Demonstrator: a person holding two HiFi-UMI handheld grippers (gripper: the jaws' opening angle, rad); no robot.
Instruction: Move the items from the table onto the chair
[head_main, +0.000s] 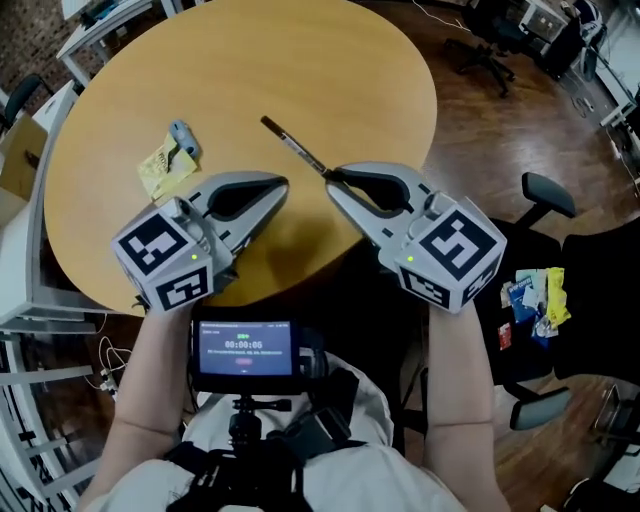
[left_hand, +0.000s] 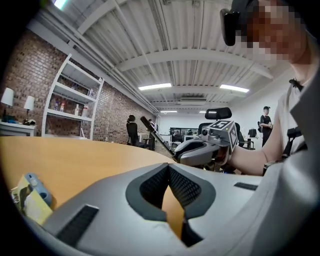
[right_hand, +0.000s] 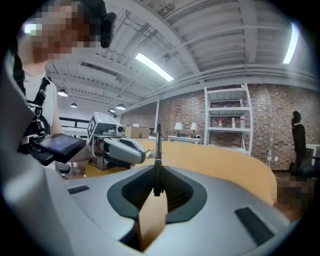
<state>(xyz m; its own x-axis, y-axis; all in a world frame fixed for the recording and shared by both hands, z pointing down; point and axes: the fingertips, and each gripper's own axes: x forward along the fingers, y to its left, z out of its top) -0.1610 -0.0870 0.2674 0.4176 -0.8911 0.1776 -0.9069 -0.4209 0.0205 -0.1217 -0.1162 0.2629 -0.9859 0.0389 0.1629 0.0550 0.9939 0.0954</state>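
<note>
On the round table (head_main: 300, 60): one yellow packet (head_main: 165, 170) and one small blue object (head_main: 183, 135) are seen, touching.
Chair (head_main: 585, 320): one, right of the table; several packets (head_main: 535, 298) are shown there by the head view only.
Grippers: two; left gripper (head_main: 281, 185) is closed, empty; right gripper (head_main: 331, 179) is clamped on one pen (head_main: 295, 148) over the table.

Right gripper (right_hand: 158, 186): grey plastic fingers (right_hand: 105, 215) clamped on the lower end of a thin black pen (right_hand: 158, 150), which stands upright. Behind: round tan wooden bench (right_hand: 225, 160); left gripper (right_hand: 117, 147) with marker cube, at left; white shelf unit (right_hand: 227, 117) against brick wall.
</note>
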